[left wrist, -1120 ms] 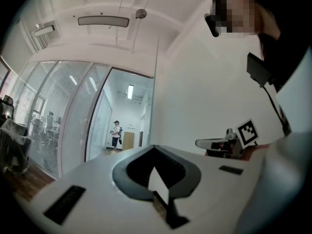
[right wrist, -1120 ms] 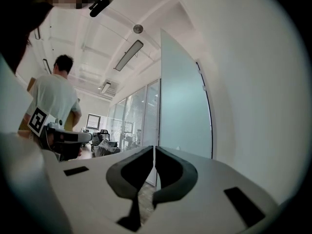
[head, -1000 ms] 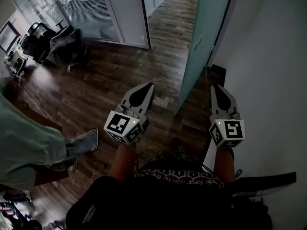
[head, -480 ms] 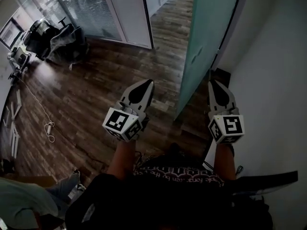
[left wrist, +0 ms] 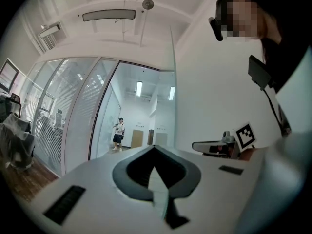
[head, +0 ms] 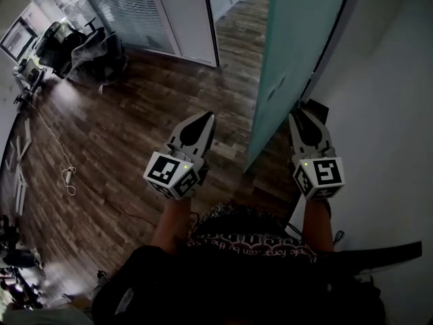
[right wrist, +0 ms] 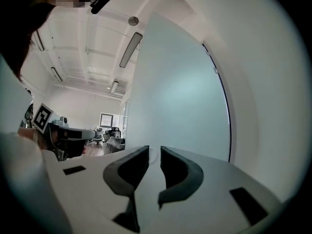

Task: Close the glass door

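Right gripper view: right hand-held gripper (right wrist: 154, 152) jaws narrowly apart, have just been opening, nothing between, facing glass door (right wrist: 180, 91); left hand-held gripper (left wrist: 153, 147) jaws together, empty.

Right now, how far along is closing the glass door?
Nothing looks done: the glass door stands open. In hand: the right hand-held gripper points at the door's face, its jaws just opening with nothing between them. Left: push or grip the door and swing it shut.

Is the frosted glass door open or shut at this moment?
Open. The glass door stands swung out at an angle from the white wall, with wooden floor visible on both sides of it.
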Demonstrator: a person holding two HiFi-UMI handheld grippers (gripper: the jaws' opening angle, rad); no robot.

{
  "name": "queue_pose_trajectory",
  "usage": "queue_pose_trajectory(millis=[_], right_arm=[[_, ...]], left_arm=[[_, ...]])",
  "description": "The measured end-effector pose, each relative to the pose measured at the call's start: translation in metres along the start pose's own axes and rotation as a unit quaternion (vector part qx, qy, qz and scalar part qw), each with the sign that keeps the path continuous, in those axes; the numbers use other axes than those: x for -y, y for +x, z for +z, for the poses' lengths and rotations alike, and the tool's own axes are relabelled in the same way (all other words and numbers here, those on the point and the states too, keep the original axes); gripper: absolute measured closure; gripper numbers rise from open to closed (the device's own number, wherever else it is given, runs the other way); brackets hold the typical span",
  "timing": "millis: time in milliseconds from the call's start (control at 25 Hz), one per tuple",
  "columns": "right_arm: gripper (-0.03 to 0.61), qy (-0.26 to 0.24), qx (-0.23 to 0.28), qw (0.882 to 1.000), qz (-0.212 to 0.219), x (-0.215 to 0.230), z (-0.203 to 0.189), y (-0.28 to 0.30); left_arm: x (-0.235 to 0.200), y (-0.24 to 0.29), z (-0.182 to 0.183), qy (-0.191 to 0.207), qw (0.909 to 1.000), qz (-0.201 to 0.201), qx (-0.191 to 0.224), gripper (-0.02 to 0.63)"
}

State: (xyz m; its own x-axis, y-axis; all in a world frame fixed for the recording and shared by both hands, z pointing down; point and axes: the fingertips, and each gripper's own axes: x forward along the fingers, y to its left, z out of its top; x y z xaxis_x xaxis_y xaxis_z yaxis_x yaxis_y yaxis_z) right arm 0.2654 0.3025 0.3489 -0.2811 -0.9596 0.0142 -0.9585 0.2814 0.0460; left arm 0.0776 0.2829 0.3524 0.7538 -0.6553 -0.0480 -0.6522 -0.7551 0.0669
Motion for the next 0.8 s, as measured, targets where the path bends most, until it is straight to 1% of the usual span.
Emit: queue_pose_trajectory(millis=[160,360,440,560,680,800], right_arm=[[0.512,0.001,-0.013,1.0,0.006,0.004,-0.006,0.019],[0.506,0.004,-0.019,1.0,0.016,0.01,-0.01,0.042],[0.503,0.001,-0.024,1.0,0.019,0.013,-0.012,0.051],[0.499,-0.006,-0.041,0.999,0.021,0.015,-0.017,0.065],[0.485,-0.01,-0.063,0.997,0.033,0.012,-0.025,0.081],[0.474,-0.011,-0.079,0.996,0.034,0.011,-0.033,0.092]], left_arm=[[-0.008,0.009,0.004,0.006,0.9999,-0.007,0.005,0.623],[-0.03,0.023,0.008,-0.005,0.9999,0.006,0.006,0.623],[-0.037,0.03,0.012,-0.004,0.9999,0.008,0.006,0.623],[-0.048,0.04,0.015,0.007,0.9999,0.003,0.008,0.623],[-0.058,0.048,0.019,0.009,0.9999,0.002,0.011,0.623],[-0.066,0.052,0.018,0.006,0.9999,0.001,0.008,0.623]])
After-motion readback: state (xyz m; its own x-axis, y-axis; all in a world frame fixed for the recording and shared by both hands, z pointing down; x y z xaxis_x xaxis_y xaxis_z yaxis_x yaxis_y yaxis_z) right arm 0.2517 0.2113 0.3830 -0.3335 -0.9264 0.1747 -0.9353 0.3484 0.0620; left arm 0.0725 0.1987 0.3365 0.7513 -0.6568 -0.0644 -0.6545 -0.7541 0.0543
